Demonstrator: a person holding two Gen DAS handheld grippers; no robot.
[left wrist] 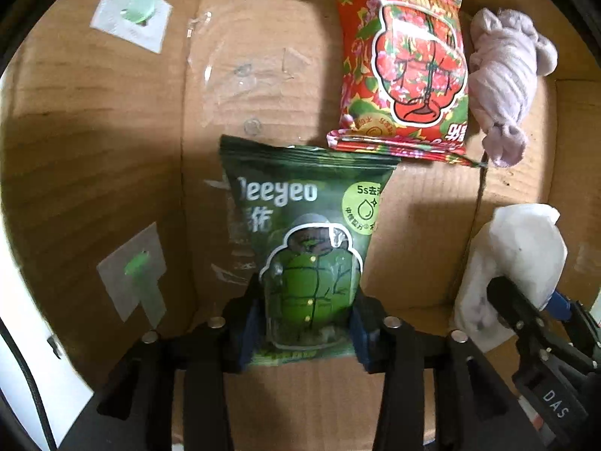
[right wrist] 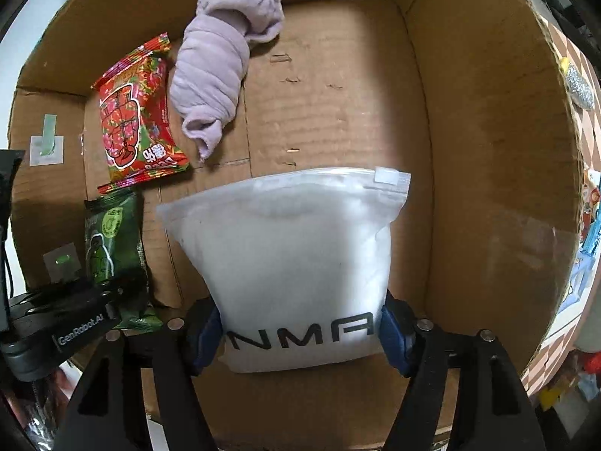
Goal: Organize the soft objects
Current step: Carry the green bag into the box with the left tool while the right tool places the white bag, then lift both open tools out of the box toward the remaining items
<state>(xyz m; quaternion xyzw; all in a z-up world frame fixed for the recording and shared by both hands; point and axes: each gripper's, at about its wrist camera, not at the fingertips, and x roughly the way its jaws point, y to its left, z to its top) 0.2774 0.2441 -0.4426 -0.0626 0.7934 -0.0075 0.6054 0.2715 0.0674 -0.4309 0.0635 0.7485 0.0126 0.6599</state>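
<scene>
Brown corrugated cardboard box floor (right wrist: 330,105) fills the space ahead of the jaws, creased at its flap seams, with box walls (right wrist: 488,120) rising beyond and to the right. Paper labels with green tape (left wrist: 131,11) sit left of the jaws. A checkered surface (right wrist: 578,71) shows outside, far right.

green packet (left wrist: 300,248) bottom hidden btwn left gripper (left wrist: 306,329) pads. white zip bag (right wrist: 296,263) lower corners covered by right gripper (right wrist: 300,334) pads, logo partly hidden. red packet (left wrist: 402,71) top cut off in left wrist view.
</scene>
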